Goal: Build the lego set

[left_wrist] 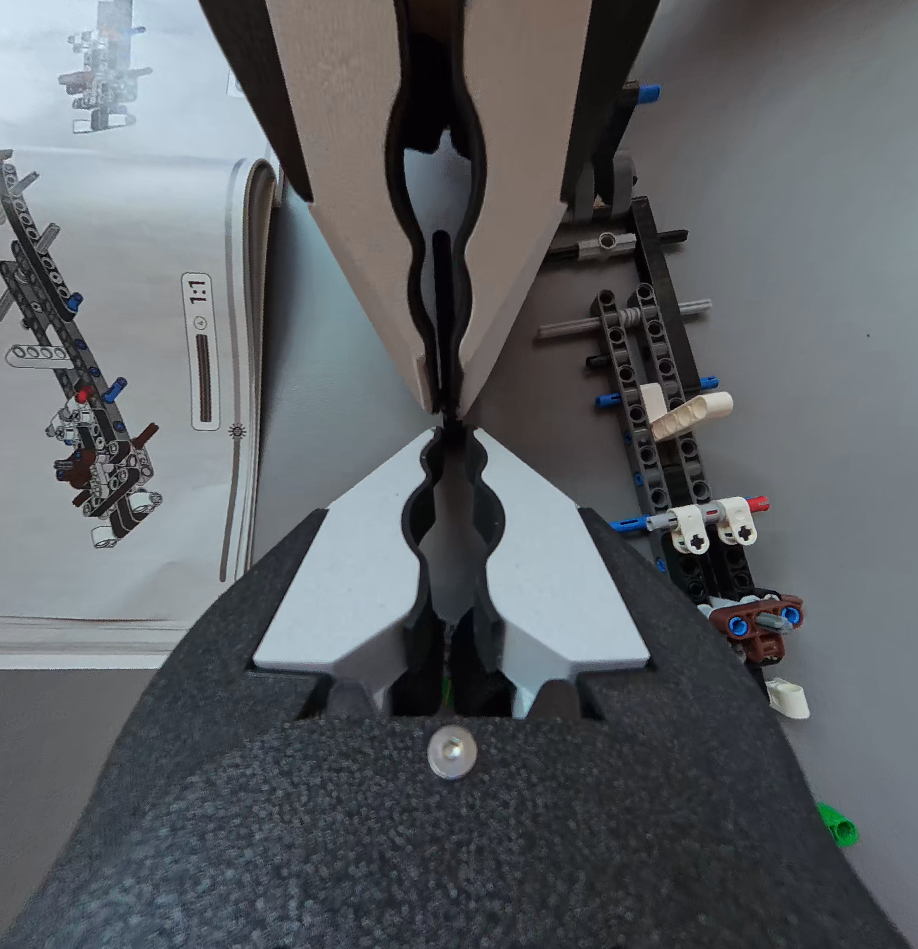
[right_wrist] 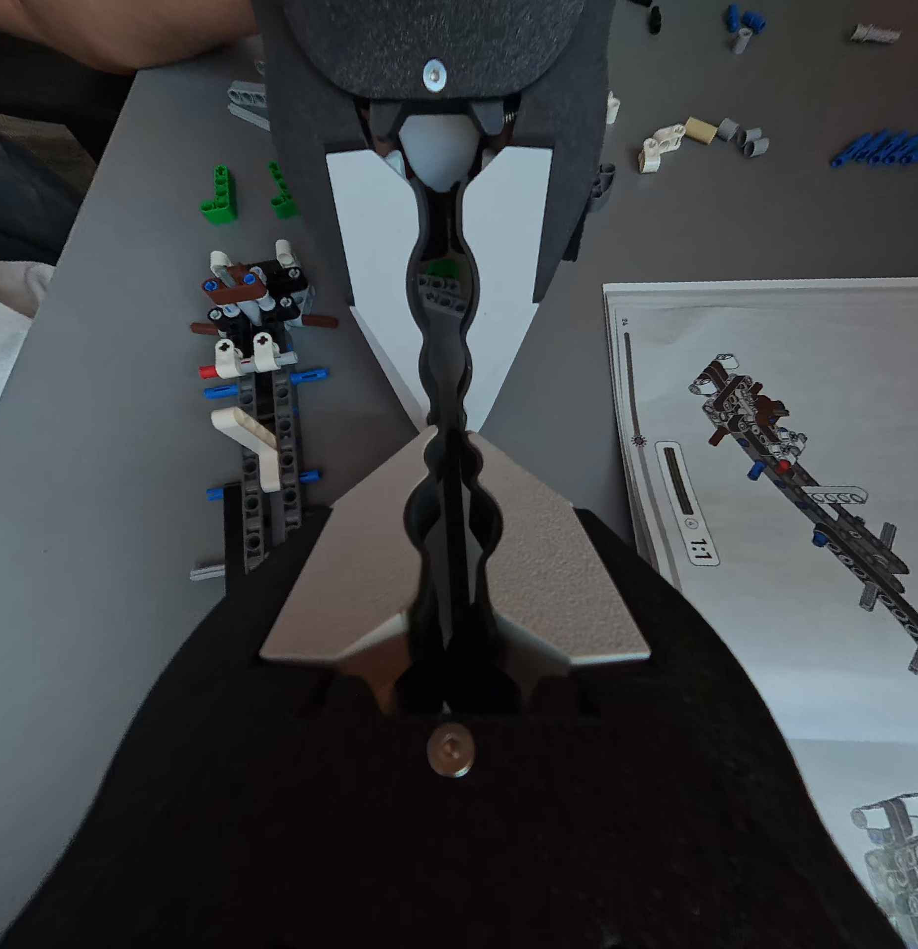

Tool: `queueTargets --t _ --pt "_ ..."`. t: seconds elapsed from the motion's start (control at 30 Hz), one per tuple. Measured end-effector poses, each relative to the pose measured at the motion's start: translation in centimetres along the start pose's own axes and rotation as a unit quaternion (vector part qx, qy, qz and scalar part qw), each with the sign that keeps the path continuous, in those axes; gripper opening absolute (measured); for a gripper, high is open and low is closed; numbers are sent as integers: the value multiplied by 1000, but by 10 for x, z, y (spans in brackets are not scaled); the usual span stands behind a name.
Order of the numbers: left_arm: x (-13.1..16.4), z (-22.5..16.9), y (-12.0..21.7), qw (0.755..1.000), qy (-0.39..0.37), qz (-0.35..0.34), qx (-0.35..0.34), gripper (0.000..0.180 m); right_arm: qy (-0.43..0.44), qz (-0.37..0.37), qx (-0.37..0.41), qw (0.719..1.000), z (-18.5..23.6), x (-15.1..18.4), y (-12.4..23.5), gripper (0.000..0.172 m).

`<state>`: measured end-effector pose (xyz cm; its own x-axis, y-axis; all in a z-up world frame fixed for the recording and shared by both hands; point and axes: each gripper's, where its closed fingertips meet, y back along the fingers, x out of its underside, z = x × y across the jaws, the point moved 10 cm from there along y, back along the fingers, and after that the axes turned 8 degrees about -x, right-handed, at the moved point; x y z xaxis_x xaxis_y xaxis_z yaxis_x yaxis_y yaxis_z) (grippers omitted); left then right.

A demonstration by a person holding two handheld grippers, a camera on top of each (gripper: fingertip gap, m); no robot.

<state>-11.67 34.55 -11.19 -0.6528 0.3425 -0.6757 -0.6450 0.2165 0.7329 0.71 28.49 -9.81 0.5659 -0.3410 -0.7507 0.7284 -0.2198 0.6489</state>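
Tools meet tip to tip above grey bench (left_wrist: 806, 257) | right tool (right_wrist: 449, 441) clamps thin black axle (right_wrist: 454, 539) | left tool (left_wrist: 449, 429) nips its far end | beam assembly (left_wrist: 667, 441) right of left tool, booklet (left_wrist: 113, 359) left | risk: opposing pulls could twist axle loose.

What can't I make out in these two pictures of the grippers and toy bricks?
Thin black rod: its rear end is lost in shadow inside the right gripper, right wrist view.
Small green plastic piece: half hidden by the body of the left gripper, left wrist view.
Open paper instruction booklet: cut off by the edge, both views.
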Motion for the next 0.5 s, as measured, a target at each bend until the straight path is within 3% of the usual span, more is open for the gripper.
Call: queueTargets --t 0.5 --pt "1 2 -1 1000 -2 -10 0 6 26 90 36 995 5 -9 -4 2"
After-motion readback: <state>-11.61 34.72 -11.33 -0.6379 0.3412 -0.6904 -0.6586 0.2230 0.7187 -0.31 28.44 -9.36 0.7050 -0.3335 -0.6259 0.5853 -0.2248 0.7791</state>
